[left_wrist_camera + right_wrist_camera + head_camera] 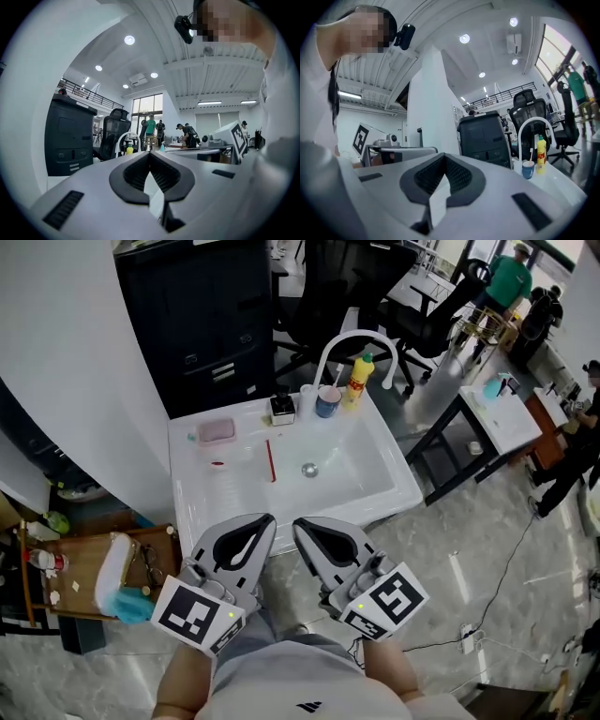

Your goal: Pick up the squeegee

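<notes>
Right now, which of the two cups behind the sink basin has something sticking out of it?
The blue cup, beside the yellow bottle; a pale stick rises from it. Nothing shows above the white cup's rim.

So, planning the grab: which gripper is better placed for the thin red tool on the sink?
Left, narrowly: the left gripper has its tips closer to the red tool; the right gripper sits further aside. Both shut.

The left gripper [265, 520] and right gripper [300, 525] are grey with black pads [246, 542]. The shirt [281, 679] at the bottom is pale grey with a tiny black logo [307, 705].
</notes>
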`<state>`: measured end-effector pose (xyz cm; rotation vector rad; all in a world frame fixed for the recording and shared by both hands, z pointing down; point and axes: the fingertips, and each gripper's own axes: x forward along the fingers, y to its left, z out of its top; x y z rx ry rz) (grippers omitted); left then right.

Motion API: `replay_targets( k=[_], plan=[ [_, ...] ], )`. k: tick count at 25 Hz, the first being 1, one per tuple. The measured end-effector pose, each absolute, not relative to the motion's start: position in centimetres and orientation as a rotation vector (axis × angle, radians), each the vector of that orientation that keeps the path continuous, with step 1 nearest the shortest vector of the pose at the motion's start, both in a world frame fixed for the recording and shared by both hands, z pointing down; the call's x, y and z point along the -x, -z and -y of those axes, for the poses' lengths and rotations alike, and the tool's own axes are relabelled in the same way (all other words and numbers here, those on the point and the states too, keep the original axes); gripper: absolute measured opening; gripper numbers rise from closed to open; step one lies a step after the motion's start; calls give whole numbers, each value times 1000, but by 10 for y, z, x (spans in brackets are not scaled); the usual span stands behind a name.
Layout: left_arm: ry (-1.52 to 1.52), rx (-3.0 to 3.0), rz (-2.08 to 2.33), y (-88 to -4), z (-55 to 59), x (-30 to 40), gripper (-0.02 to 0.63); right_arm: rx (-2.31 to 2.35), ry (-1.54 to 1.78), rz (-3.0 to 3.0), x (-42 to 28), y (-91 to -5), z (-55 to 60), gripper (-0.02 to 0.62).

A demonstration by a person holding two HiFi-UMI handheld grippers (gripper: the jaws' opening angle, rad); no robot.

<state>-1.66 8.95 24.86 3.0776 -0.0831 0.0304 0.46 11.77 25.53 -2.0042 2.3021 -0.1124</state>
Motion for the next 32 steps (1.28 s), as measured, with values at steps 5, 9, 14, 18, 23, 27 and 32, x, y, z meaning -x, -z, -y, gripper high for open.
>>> replay_targets(
  k=[5, 9, 14, 18, 23, 27, 32],
  plan=[
    [-55, -3082, 65, -251, -49, 7, 12, 2027, 132, -2290, -14, -259, -76, 9],
    [-70, -3080, 52, -253, -21, 3, 12, 2040, 131, -2282, -20, -258, -48, 9],
    [-78, -3067, 15, -256, 6, -2, 12, 2065, 142, -2274, -23, -259, -18, 9],
    [-80, -3064, -18, -258, 23, -6, 12, 2090, 153, -2257, -26, -261, 0, 9],
    [-84, -3045, -40, -263, 42, -7, 12, 2117, 175, -2232, -29, -265, 18, 9],
    [-94, -3032, -59, -268, 52, -5, 12, 2140, 180, -2219, -29, -266, 29, 9],
    [-95, -3013, -56, -273, 60, -4, 12, 2165, 187, -2222, -31, -267, 36, 9]
  ],
)
